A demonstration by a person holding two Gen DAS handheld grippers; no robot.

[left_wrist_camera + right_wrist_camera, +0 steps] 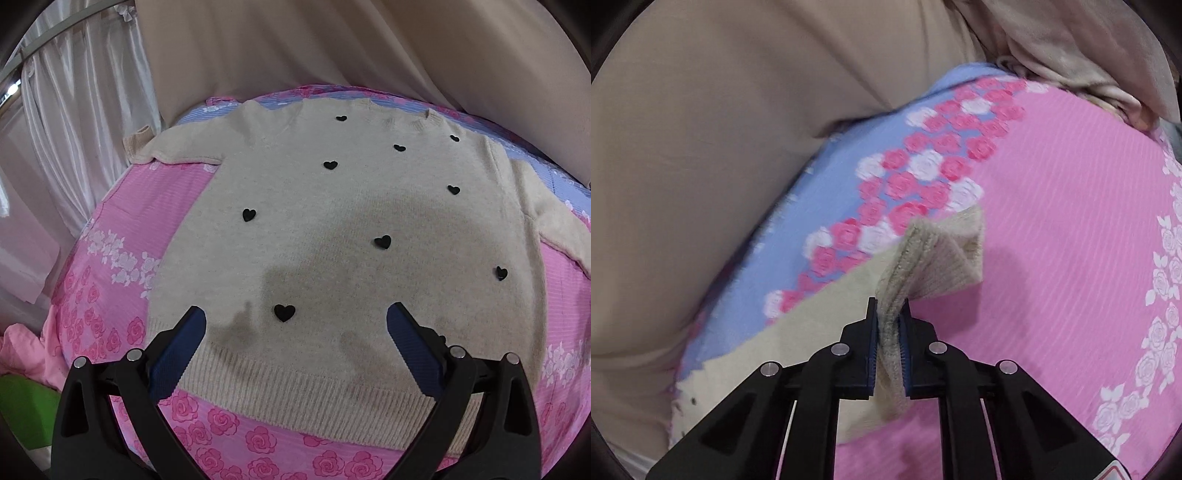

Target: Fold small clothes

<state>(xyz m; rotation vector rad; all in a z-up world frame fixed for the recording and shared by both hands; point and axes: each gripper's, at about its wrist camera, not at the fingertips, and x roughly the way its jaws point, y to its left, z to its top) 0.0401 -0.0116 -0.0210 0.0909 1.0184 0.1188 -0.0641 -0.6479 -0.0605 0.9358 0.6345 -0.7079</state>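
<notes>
Right wrist view: right gripper (889,321) clamped on sleeve cuff (938,258), raised off bedsheet (1071,221). Left gripper (295,332) wide apart, empty, above hem of sweater (332,206) spread flat; body leftward of cuff.

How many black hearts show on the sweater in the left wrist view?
10 hearts on the sweater: four near the collar, one mid-left, one mid-right, one centre, one right edge, one by the hem, one upper-middle. Folds could hide more.
</notes>
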